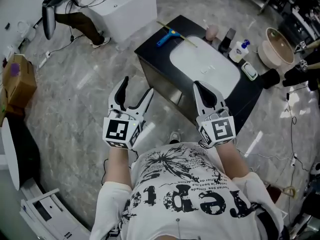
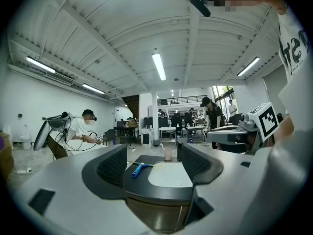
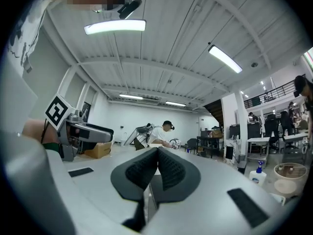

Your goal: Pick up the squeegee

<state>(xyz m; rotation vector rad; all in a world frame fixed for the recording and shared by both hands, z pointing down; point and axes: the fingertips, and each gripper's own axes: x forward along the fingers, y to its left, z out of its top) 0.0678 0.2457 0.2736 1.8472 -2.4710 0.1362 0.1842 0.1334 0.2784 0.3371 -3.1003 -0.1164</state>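
Note:
The squeegee (image 1: 169,36), with a blue handle and a thin yellowish blade, lies at the far left corner of a black counter (image 1: 155,51) beside a white sink basin (image 1: 205,64). The left gripper view shows the squeegee (image 2: 138,169) well ahead between the jaws. My left gripper (image 1: 136,89) is held open over the floor, short of the counter, with nothing in it. My right gripper (image 1: 206,93) hangs over the counter's near edge with its jaws shut and empty; its pads (image 3: 157,169) meet in the right gripper view.
A pink cup (image 1: 212,32), a dark bottle (image 1: 227,39), a soap dispenser (image 1: 239,51) and a soap dish (image 1: 249,71) stand along the counter's far side. A white bathtub (image 1: 126,6) and a person (image 1: 80,24) are beyond. A cardboard box (image 1: 19,79) sits left.

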